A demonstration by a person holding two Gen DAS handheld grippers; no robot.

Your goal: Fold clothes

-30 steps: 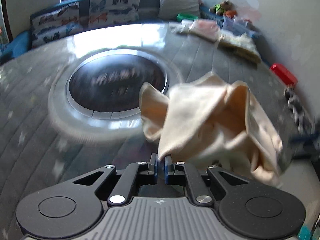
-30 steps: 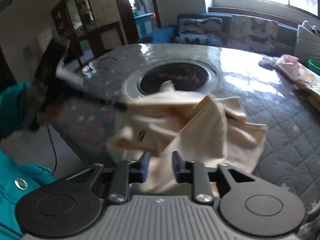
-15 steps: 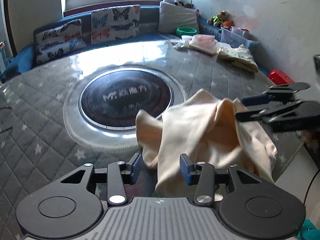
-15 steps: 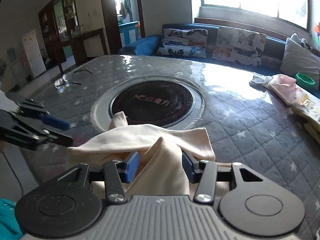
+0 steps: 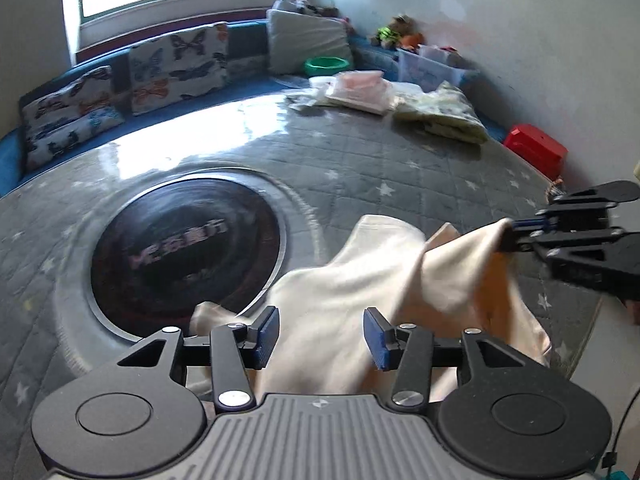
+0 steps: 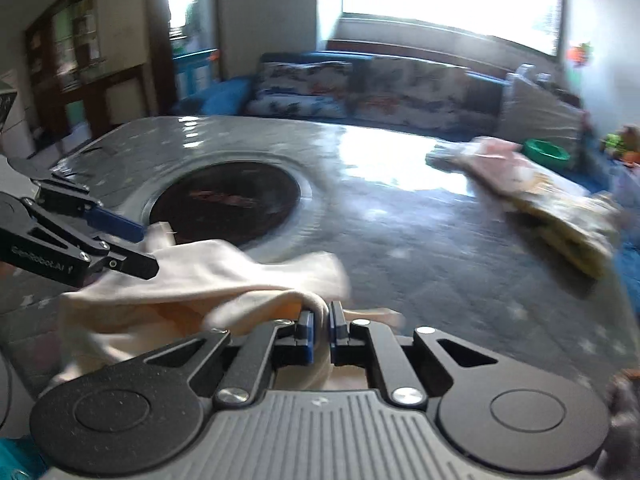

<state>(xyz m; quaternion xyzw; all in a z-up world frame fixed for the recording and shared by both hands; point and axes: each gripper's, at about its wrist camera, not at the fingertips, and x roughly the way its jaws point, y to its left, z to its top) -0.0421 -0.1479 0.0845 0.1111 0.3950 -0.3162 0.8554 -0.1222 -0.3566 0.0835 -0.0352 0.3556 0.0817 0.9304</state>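
Observation:
A cream garment [image 5: 360, 280] lies crumpled at the near edge of the grey quilted table [image 5: 360, 168]. My left gripper [image 5: 320, 332] is open, its jaws wide apart over the cloth. My right gripper [image 6: 321, 330] is shut on a fold of the cream garment [image 6: 224, 280]. In the left wrist view the right gripper [image 5: 516, 230] comes in from the right and lifts a corner of the cloth. In the right wrist view the left gripper [image 6: 132, 244] is at the left, open beside the cloth.
A round dark glass inset [image 5: 184, 256] sits in the table's middle. Folded clothes [image 5: 360, 88] and a pale yellow garment [image 5: 444, 116] lie at the far right. A sofa with butterfly cushions [image 5: 176, 68] stands behind. A red box [image 5: 536, 148] is on the floor at the right.
My left gripper has let go of the cloth and opened wide. My right gripper has shut on a fold of the garment and pulled it to the right.

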